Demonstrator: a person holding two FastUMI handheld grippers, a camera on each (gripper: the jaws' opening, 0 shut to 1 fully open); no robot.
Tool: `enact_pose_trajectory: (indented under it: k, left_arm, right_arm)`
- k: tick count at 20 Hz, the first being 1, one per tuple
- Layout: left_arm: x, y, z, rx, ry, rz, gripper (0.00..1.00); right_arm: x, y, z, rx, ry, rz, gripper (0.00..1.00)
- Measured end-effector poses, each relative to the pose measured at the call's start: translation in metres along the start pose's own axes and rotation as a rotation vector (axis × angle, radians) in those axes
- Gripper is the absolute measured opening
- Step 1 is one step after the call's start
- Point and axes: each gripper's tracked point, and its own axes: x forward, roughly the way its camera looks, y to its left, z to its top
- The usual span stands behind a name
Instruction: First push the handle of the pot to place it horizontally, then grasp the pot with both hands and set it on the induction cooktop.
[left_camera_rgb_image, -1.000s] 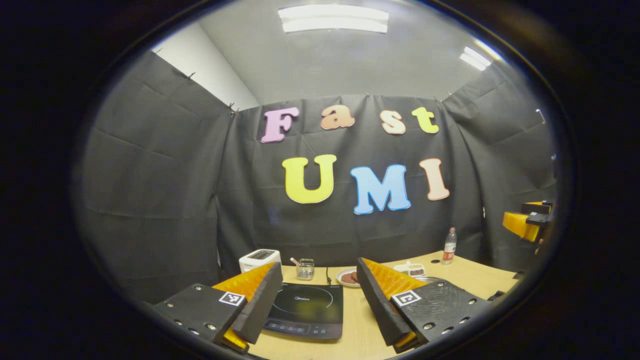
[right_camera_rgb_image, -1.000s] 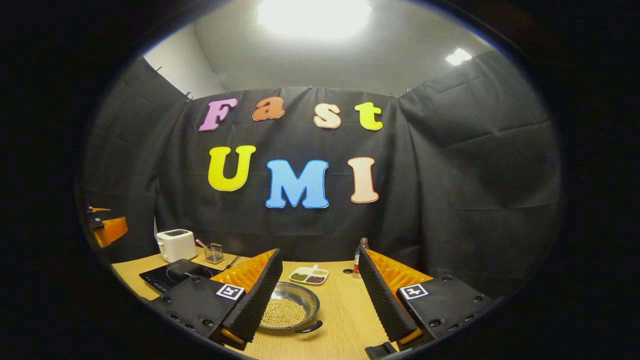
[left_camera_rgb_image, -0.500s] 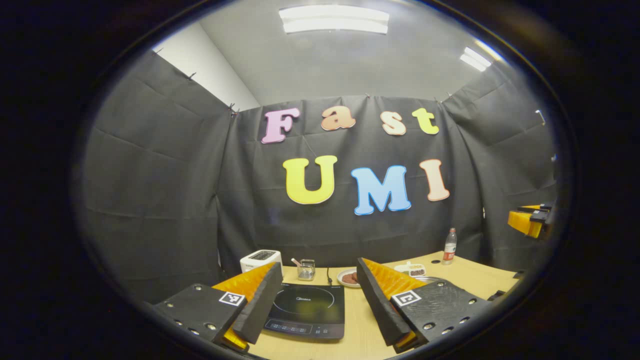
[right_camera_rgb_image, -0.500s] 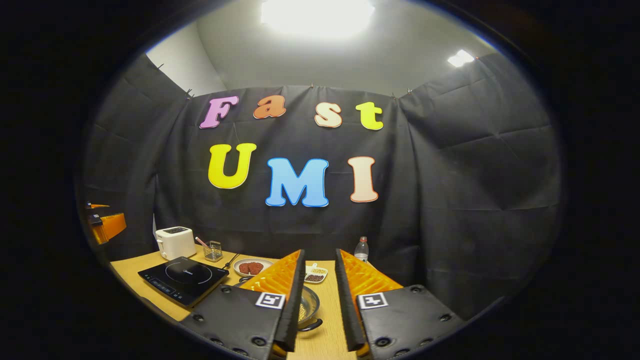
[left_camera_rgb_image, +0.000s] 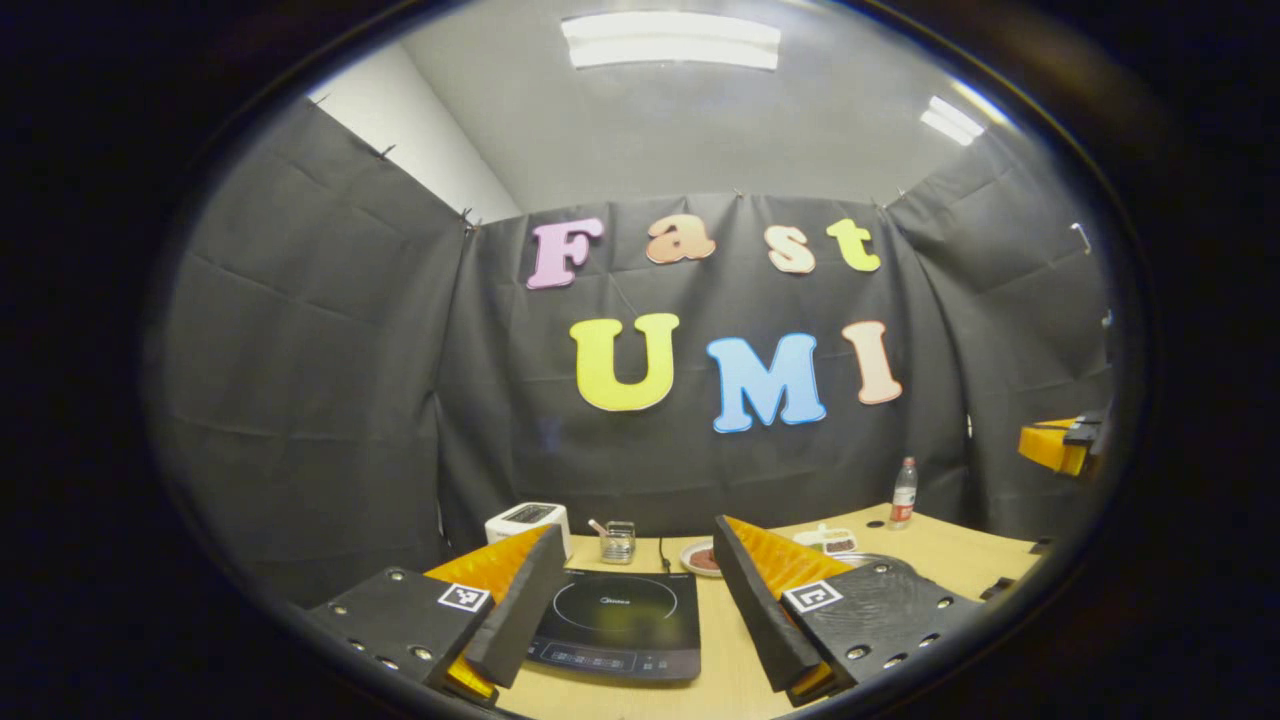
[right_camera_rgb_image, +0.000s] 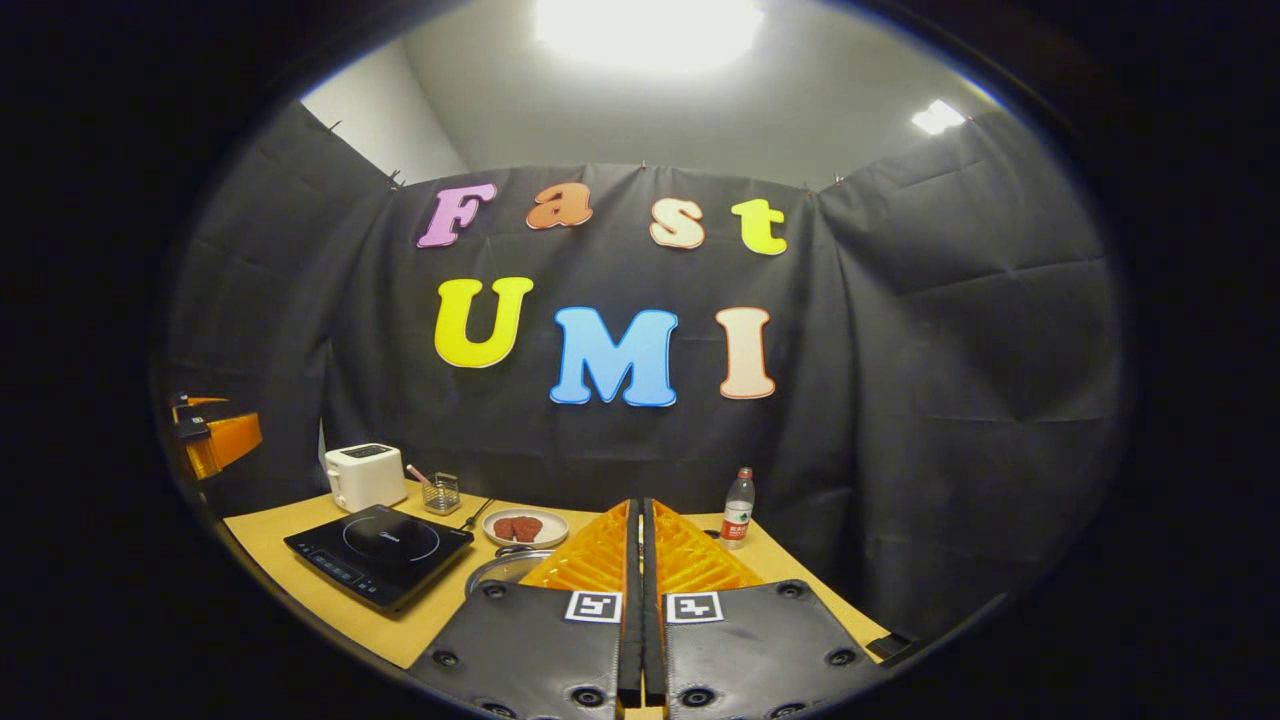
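Steel pot (right_camera_rgb_image: 505, 567) is sitting on the table (right_camera_rgb_image: 300, 580), just beside the induction cooktop (right_camera_rgb_image: 378, 553) and partly hidden behind your right claw (right_camera_rgb_image: 640, 560), whose fingers are pressed together on nothing. Your left claw (left_camera_rgb_image: 630, 610) is hanging spread wide above the cooktop. You are likely setting up the handle push; lower the closed tips beside it.

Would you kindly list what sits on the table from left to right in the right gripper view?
Toaster → induction cooktop → small wire basket → plate of reddish food → water bottle. The pot is left out: the shut right gripper partly hides it.
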Motion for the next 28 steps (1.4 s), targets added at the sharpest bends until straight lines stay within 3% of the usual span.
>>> enact_pose_trajectory:
  k: [8, 15, 28]
  left_arm:
    - [0.012, 0.031, -0.008, -0.012, -0.013, -0.029, 0.89]
    - [0.025, 0.050, -0.014, -0.003, -0.007, -0.008, 0.89]
    - [0.063, 0.015, -0.025, 0.011, 0.019, 0.043, 0.89]
  right_arm:
    - [0.011, 0.032, -0.044, -0.006, 0.118, 0.051, 0.02]
    - [0.022, 0.056, -0.084, -0.019, 0.220, 0.120, 0.02]
    - [0.039, 0.073, -0.187, -0.064, 0.481, 0.342, 0.02]
